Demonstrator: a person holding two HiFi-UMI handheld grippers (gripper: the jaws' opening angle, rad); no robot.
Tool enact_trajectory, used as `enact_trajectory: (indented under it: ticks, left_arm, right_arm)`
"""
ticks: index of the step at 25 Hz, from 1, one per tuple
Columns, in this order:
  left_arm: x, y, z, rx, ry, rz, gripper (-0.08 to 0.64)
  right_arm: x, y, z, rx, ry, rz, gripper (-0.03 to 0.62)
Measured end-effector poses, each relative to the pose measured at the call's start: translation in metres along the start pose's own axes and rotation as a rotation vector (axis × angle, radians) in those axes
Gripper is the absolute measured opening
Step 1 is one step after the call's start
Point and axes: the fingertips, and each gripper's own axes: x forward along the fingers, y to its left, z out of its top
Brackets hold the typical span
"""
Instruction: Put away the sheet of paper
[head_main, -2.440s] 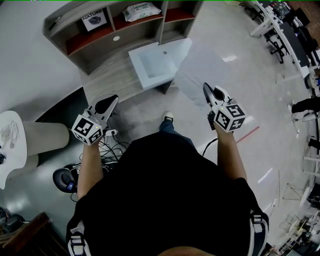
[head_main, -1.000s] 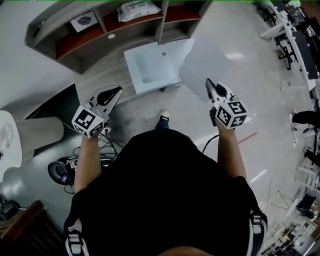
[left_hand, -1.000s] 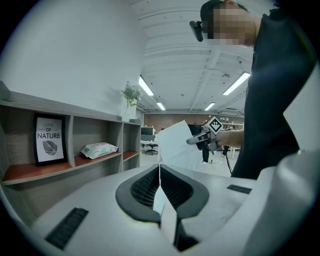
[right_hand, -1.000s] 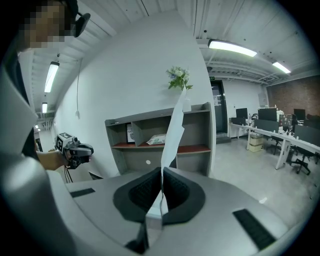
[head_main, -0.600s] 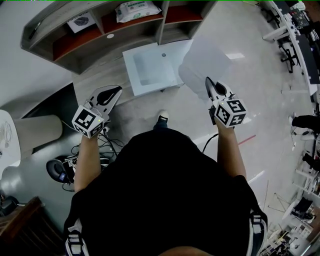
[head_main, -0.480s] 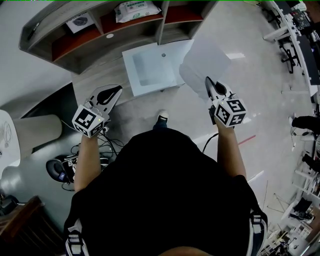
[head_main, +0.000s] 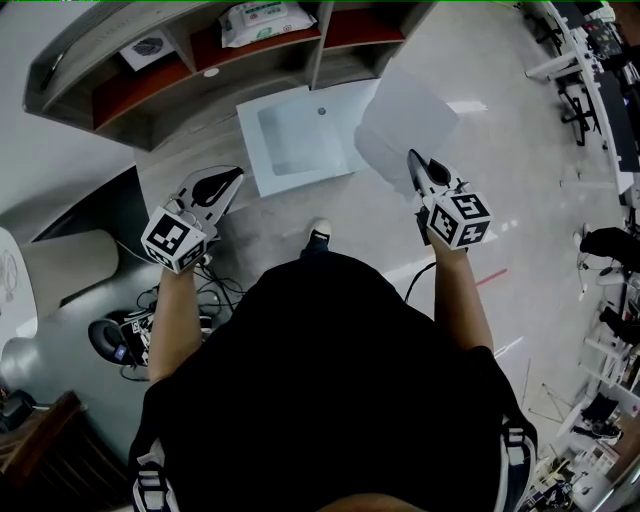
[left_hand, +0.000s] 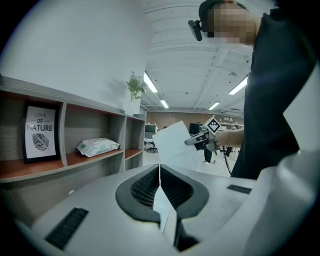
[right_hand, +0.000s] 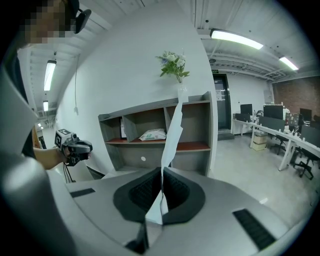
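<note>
A white sheet of paper (head_main: 405, 125) stands up from my right gripper (head_main: 411, 158), whose jaws are shut on its lower edge. In the right gripper view the paper (right_hand: 172, 132) rises edge-on from the closed right gripper (right_hand: 162, 172). In the left gripper view the same paper (left_hand: 172, 145) hangs in the air by the right gripper (left_hand: 192, 141). My left gripper (head_main: 235, 175) is held out at the left, jaws together with nothing in them; its own view shows the left gripper (left_hand: 160, 172) closed. Both point toward the grey shelf unit (head_main: 200, 75).
A white square tray-like table (head_main: 295, 135) stands before the shelves. On the shelves lie a wipes packet (head_main: 255, 20) and a framed picture (head_main: 150, 50). A vase with flowers (right_hand: 175, 67) tops the unit. Cables and a dark device (head_main: 115, 340) lie on the floor at left.
Both grippers have drifted slightly forward toward the shelf unit, and the white table now sits closer in the head view. The paper stays clamped in the right gripper.
</note>
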Motion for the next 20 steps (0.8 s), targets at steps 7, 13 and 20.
enact_trajectory:
  ticks: [7, 13, 20]
  left_arm:
    - [0.016, 0.014, 0.001, 0.000, 0.015, 0.012, 0.021]
    - [0.027, 0.023, 0.008, 0.013, 0.024, 0.029, 0.021]
    - [0.040, 0.031, 0.011, 0.026, 0.036, 0.049, 0.021]
  right_arm:
    - [0.018, -0.015, 0.005, 0.011, 0.007, 0.022, 0.014]
    - [0.033, -0.026, 0.012, 0.006, 0.004, 0.045, 0.014]
    - [0.050, -0.039, 0.022, -0.005, 0.002, 0.073, 0.014]
